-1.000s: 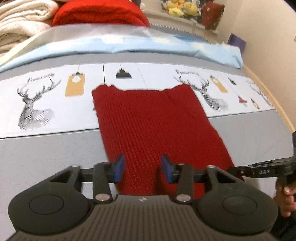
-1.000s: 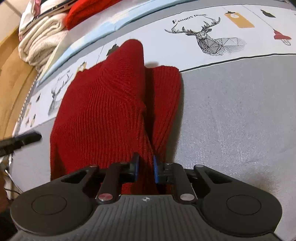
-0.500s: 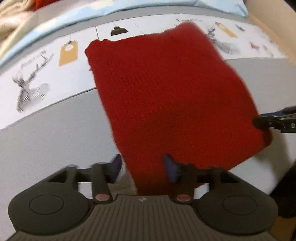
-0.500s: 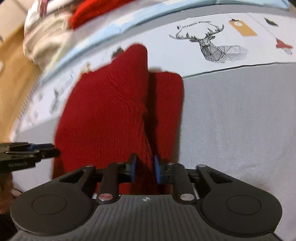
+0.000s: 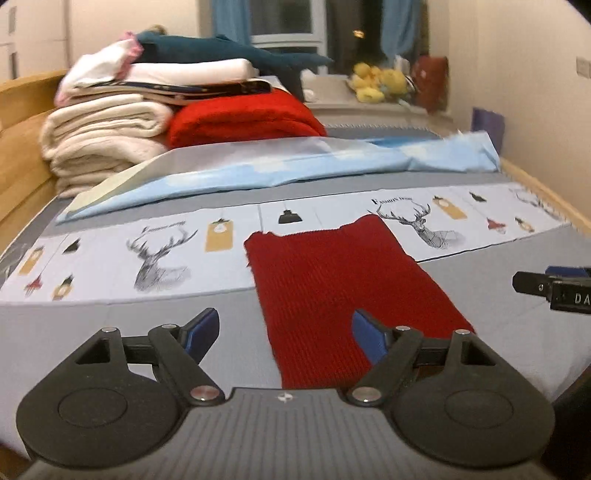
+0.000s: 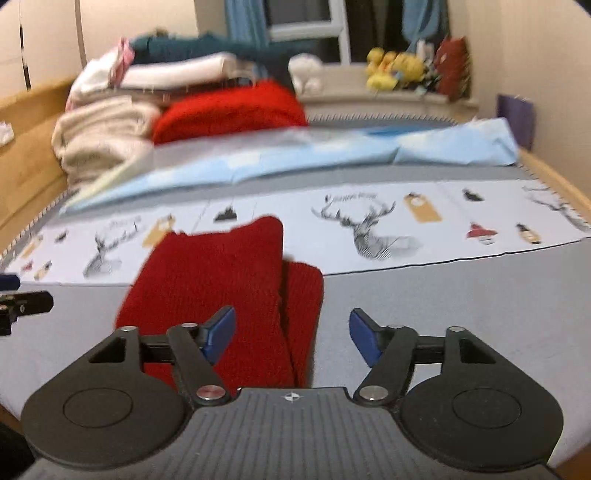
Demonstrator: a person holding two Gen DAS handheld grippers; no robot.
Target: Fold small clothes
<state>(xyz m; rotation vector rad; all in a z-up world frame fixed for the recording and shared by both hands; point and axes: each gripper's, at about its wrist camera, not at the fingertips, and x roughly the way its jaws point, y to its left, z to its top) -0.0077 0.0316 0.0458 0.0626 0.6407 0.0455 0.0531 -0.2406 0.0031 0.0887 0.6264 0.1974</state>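
Ahead of both wide-open, empty hand-held grippers (image 5: 284,330) (image 6: 291,334), red knit garment (image 5: 332,291) flat

Bedroom under dim warm light, cream walls (image 5: 517,74) on the right. At the far end a window (image 5: 284,18) hung with blue curtains (image 5: 225,16), and below it a sill (image 5: 369,105) crowded with yellow plush toys (image 5: 376,83). Wooden bed frame (image 5: 22,122) along the left. Over the mattress a grey bedspread (image 5: 110,332) with a white band of stag prints (image 5: 159,254). Stacked folded blankets (image 5: 103,136) at the back left
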